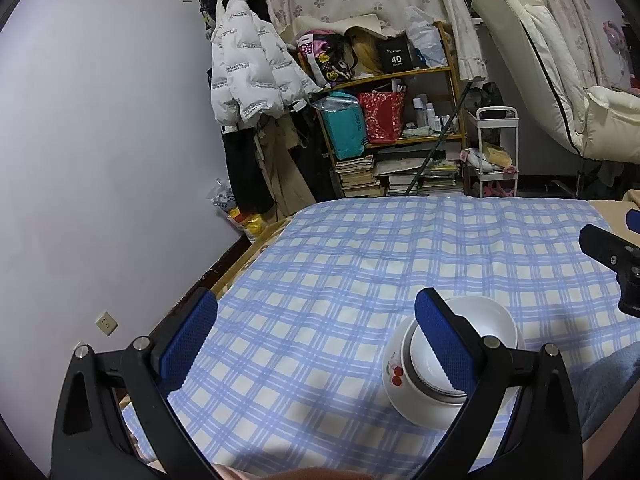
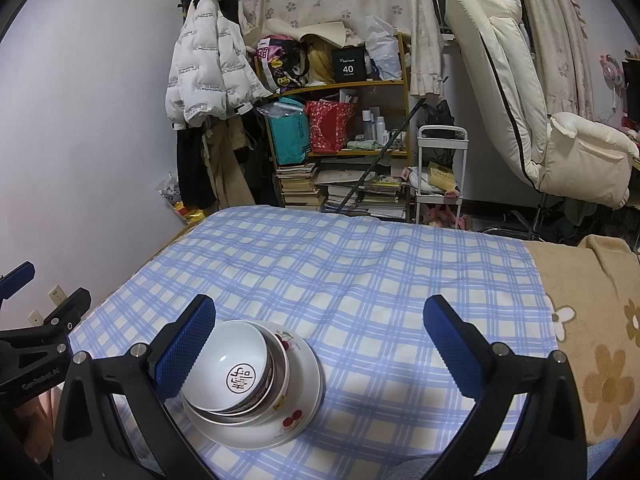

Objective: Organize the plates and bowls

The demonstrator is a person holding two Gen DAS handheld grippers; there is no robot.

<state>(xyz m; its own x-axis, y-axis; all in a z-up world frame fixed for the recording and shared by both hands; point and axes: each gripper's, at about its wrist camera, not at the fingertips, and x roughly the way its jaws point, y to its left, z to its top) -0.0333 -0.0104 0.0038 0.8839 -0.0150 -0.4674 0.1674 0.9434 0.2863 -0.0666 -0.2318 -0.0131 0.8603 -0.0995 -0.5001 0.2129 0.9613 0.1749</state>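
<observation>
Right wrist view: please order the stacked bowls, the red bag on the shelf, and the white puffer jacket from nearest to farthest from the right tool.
1. Stacked bowls, on the checked cloth beside the left finger of the right tool.
2. White puffer jacket and red bag, both at the far wall, jacket to the left: too close to call.

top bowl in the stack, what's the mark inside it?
White top bowl with a dark circular character emblem at its bottom; clearest in the right wrist view.

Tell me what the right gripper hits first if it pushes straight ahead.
Probably nothing but the checked cloth: the right gripper is open, the bowl stack sits off by its left jaw, and the middle looks free, though depth is unclear.
</observation>
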